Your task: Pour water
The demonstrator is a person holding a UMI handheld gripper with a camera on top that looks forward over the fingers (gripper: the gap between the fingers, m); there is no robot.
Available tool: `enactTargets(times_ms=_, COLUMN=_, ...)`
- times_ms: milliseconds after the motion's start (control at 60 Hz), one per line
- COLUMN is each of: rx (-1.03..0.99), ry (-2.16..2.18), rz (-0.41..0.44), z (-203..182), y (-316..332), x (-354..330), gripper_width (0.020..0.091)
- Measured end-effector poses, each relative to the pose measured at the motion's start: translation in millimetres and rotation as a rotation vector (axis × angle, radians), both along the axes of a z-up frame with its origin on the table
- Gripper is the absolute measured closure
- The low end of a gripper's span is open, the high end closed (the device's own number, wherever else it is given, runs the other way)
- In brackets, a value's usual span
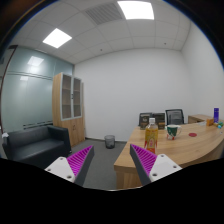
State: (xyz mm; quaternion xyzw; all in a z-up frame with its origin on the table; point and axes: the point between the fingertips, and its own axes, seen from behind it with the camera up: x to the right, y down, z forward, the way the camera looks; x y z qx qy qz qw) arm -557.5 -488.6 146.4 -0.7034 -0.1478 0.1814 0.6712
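Observation:
A clear bottle (151,135) with an orange cap and yellowish liquid stands near the front edge of a curved wooden desk (190,150). A green cup (171,131) stands on the desk a little behind and to the right of the bottle. My gripper (112,160) is open, its purple pads (143,158) wide apart with nothing between them. The bottle is beyond the right finger, well ahead of it. Between the fingers I see only grey floor.
A black sofa (35,146) stands at the left, a wooden cabinet (69,108) behind it. A small bin (109,141) sits on the floor by the far wall. Monitors (174,116) and a purple bottle (215,114) are farther back on the desk.

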Motion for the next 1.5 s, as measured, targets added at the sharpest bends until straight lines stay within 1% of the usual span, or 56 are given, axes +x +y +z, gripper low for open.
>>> enactTargets(times_ms=133, rx=-0.021, ry=-0.006, rz=-0.012, z=-5, y=10, x=6, gripper_width=0.0305)
enactTargets(times_ms=317, rx=-0.010, ry=-0.018, rz=-0.096, z=-5, y=50, x=43, gripper_width=0.0306)
enactTargets(times_ms=400, rx=-0.002, ry=-0.004, rz=-0.144, z=-2, y=80, x=62, gripper_width=0.0305)
enactTargets(times_ms=417, rx=-0.003, ry=-0.009, rz=-0.156, z=-3, y=87, x=66, gripper_width=0.0307)
enactTargets(times_ms=433, rx=0.001, ry=-0.015, rz=-0.163, z=-13, y=101, x=75, gripper_width=0.0305)
enactTargets(times_ms=450, rx=-0.006, ry=-0.022, rz=-0.177, z=-6, y=102, x=72, gripper_width=0.0303)
enactTargets(times_ms=483, rx=0.003, ry=-0.031, rz=-0.196, z=-16, y=124, x=85, gripper_width=0.0300)
enactTargets(times_ms=600, rx=0.025, ry=-0.089, rz=-0.264, z=-17, y=179, x=103, gripper_width=0.0297)
enactTargets(times_ms=783, rx=-0.008, ry=-0.119, rz=-0.297, z=-33, y=252, x=102, gripper_width=0.0307)
enactTargets(times_ms=1000, rx=-0.027, ry=-0.090, rz=-0.314, z=-37, y=298, x=92, gripper_width=0.0309)
enactTargets(times_ms=1033, rx=-0.029, ry=-0.089, rz=-0.313, z=-38, y=302, x=89, gripper_width=0.0319)
enactTargets(times_ms=1067, rx=-0.032, ry=-0.096, rz=-0.313, z=-39, y=306, x=87, gripper_width=0.0350)
enactTargets(times_ms=1083, rx=-0.033, ry=-0.102, rz=-0.315, z=-40, y=308, x=87, gripper_width=0.0390)
enactTargets(times_ms=1100, rx=-0.033, ry=-0.106, rz=-0.317, z=-42, y=313, x=95, gripper_width=0.0462)
enactTargets(times_ms=1117, rx=-0.030, ry=-0.109, rz=-0.323, z=-42, y=315, x=95, gripper_width=0.0495)
enactTargets(times_ms=1133, rx=-0.027, ry=-0.102, rz=-0.328, z=-41, y=316, x=95, gripper_width=0.0495)
enactTargets(times_ms=1183, rx=-0.014, ry=-0.085, rz=-0.343, z=-41, y=318, x=97, gripper_width=0.0523)
enactTargets(times_ms=1233, rx=-0.017, ry=-0.067, rz=-0.335, z=-42, y=320, x=95, gripper_width=0.0560)
enactTargets(times_ms=1300, rx=-0.040, ry=-0.064, rz=-0.317, z=-43, y=320, x=91, gripper_width=0.0586)
enactTargets(times_ms=1317, rx=-0.043, ry=-0.065, rz=-0.312, z=-42, y=320, x=90, gripper_width=0.0618)
enactTargets(times_ms=1350, rx=-0.046, ry=-0.056, rz=-0.304, z=-42, y=321, x=90, gripper_width=0.0620)
enactTargets(times_ms=1367, rx=-0.046, ry=-0.051, rz=-0.300, z=-42, y=322, x=91, gripper_width=0.0634)
enactTargets(times_ms=1433, rx=-0.054, ry=-0.029, rz=-0.276, z=-42, y=326, x=91, gripper_width=0.0635)
enactTargets(times_ms=1500, rx=-0.104, ry=0.040, rz=-0.241, z=-42, y=334, x=95, gripper_width=0.0636)
